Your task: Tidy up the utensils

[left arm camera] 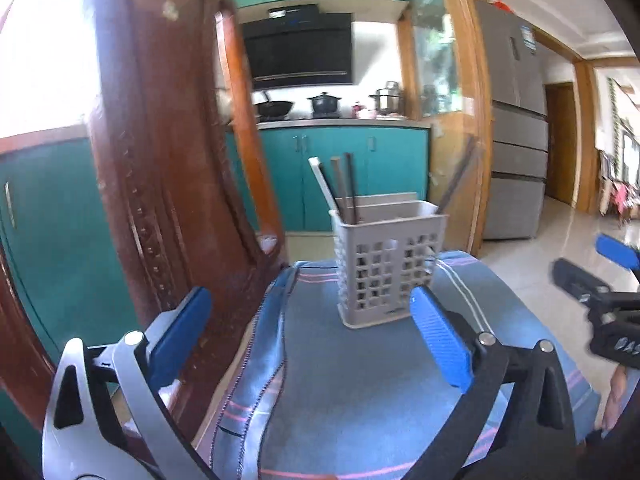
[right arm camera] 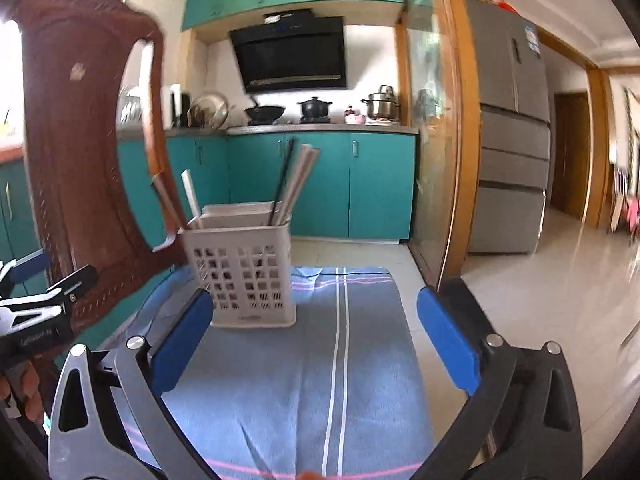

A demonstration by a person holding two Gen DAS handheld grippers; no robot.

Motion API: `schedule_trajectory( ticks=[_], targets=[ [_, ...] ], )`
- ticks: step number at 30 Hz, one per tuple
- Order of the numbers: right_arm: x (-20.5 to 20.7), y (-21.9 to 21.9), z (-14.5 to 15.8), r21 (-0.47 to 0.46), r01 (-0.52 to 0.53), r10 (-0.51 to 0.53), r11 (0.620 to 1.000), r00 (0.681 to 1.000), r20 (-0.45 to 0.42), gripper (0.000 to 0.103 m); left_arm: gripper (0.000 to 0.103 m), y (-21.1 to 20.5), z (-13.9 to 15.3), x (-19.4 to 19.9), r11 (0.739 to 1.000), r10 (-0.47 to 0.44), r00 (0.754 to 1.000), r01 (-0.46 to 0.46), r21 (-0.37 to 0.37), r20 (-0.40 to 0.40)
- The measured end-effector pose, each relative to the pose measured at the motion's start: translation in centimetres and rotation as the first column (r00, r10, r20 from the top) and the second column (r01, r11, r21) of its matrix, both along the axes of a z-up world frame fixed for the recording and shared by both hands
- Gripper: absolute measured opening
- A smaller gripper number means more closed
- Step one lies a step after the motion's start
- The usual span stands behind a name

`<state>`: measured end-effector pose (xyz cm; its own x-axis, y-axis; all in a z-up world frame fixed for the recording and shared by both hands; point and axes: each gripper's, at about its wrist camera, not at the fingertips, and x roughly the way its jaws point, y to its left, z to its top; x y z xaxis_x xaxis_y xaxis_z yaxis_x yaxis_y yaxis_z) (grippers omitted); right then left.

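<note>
A small table [right arm camera: 360,360] fills the lower middle of both views, covered by a blue cloth [left arm camera: 360,380] with pink and white stripes. On the cloth, toward its far edge, stands an upright grey perforated utensil basket [left arm camera: 386,264], resting flat, with chopsticks [left arm camera: 340,188] leaning inside it.

Kitchen w/ teal cabinets [right arm camera: 320,184], grey fridge [right arm camera: 512,128], tiled floor [right arm camera: 540,292], daylight.

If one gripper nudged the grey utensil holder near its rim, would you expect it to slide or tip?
Probably tip: the utensil holder is tall on a narrow base, with chopsticks leaning above its rim. Its perforated plastic walls look light, and the blue cloth may bunch rather than let it slide.
</note>
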<state>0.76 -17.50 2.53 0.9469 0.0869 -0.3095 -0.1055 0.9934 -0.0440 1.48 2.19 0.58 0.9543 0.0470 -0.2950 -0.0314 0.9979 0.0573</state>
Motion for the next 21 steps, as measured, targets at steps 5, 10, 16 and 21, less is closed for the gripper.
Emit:
schedule_trajectory(
  ticks=[5,10,16,21],
  targets=[
    [-0.3,1.8,-0.9,-0.101,0.006,-0.009,0.995,1.000,-0.026,0.100,0.099,-1.0,-0.4,-0.9,0.999,-0.046,0.999,0.046,0.024,-0.021],
    [-0.4,0.9,-0.3,-0.069,0.024,-0.026,0.997,0.999,-0.034,0.100,0.099,-0.4,-0.4,-0.6,0.998,-0.051,0.998,0.050,-0.027,-0.045],
    [-0.7,0.3,0.0,-0.050,0.025,-0.027,0.998,0.999,-0.034,0.100,0.099,-0.4,-0.5,-0.3,0.998,-0.055,0.997,0.053,-0.031,-0.061],
    [-0.7,0.3,-0.3,-0.059,0.022,-0.024,0.998,0.999,-0.038,0.100,0.099,-0.8,-0.5,-0.4,0.998,-0.056,0.996,0.054,-0.028,-0.065]
  ],
)
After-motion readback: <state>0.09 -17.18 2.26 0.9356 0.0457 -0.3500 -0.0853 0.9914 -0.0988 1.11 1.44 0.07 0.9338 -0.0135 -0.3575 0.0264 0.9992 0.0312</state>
